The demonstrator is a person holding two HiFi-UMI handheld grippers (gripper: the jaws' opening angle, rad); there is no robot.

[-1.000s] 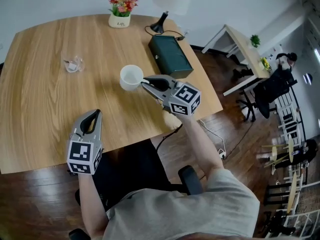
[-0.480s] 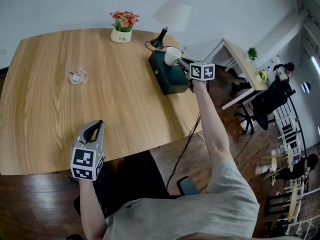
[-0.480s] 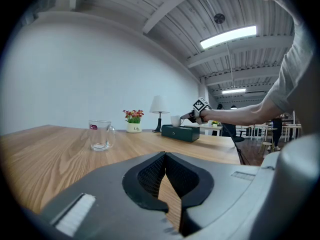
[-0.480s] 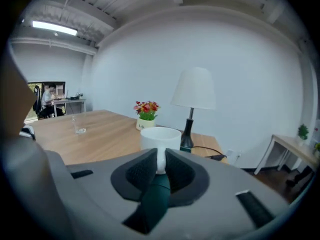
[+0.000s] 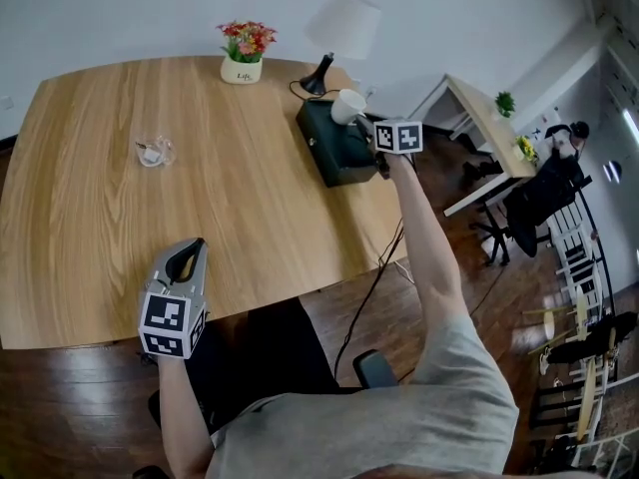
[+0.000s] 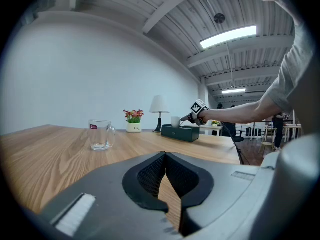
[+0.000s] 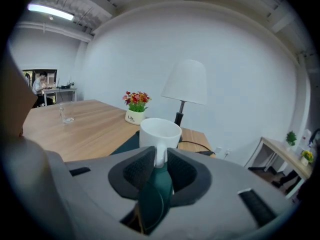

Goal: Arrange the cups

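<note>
A white mug (image 5: pixel 346 105) stands on top of the dark green box (image 5: pixel 334 148) at the table's far right. My right gripper (image 5: pixel 361 120) reaches it from the right. In the right gripper view the mug (image 7: pixel 160 132) is upright, its handle between the pads of my right gripper (image 7: pixel 160 159), whose jaws are opening. A clear glass cup (image 5: pixel 153 152) sits alone on the table's left half, far from both grippers. My left gripper (image 5: pixel 185 252) rests at the near table edge, shut and empty, as the left gripper view (image 6: pixel 165 166) confirms.
A white lamp (image 5: pixel 342 23) and a potted flower (image 5: pixel 243 40) stand along the far edge of the wooden table (image 5: pixel 100 228), the lamp just behind the box. A black cable runs beside the box. Past the right edge lie dark floor and a small desk.
My right gripper has carried the white mug from the table's middle to the far right and onto the green box. The left gripper and the glass cup have stayed put.
</note>
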